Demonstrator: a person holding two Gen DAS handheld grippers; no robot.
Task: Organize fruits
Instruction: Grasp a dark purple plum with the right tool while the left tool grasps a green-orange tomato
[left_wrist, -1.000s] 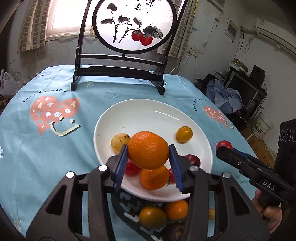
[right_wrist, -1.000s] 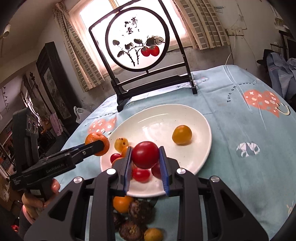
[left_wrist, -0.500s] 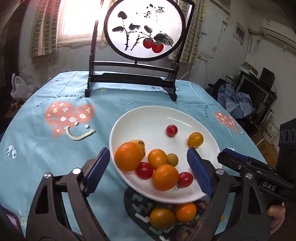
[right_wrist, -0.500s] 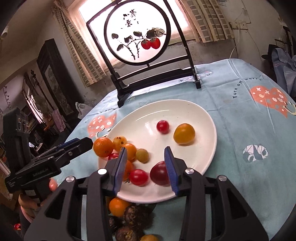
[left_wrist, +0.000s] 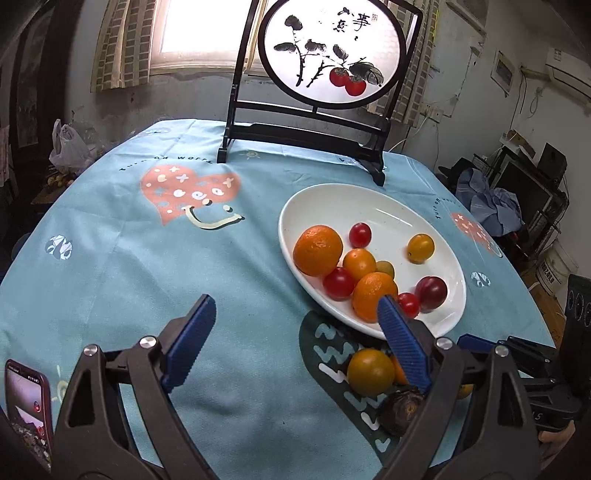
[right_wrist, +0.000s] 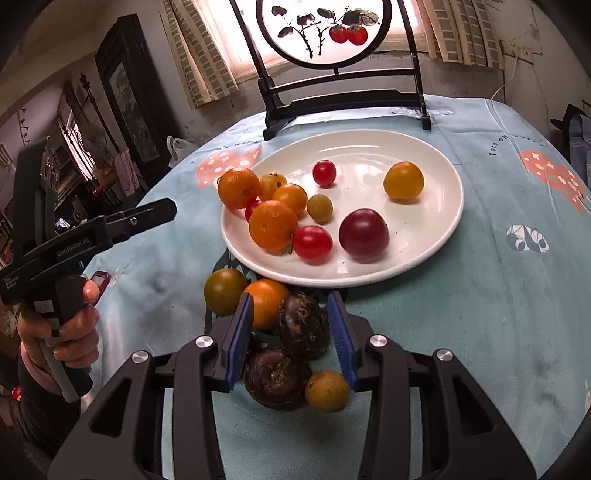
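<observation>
Ahead of the right tongs, a white plate is holding oranges, red tomatoes, a dark plum and a yellow tomato. Between their spread blue fingers, a dark brown fruit is lying on the cloth, with an orange beside it.

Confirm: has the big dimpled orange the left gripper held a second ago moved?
Yes. The big orange went down from the jaws onto the white plate, at its left rim; left gripper now open.
</observation>
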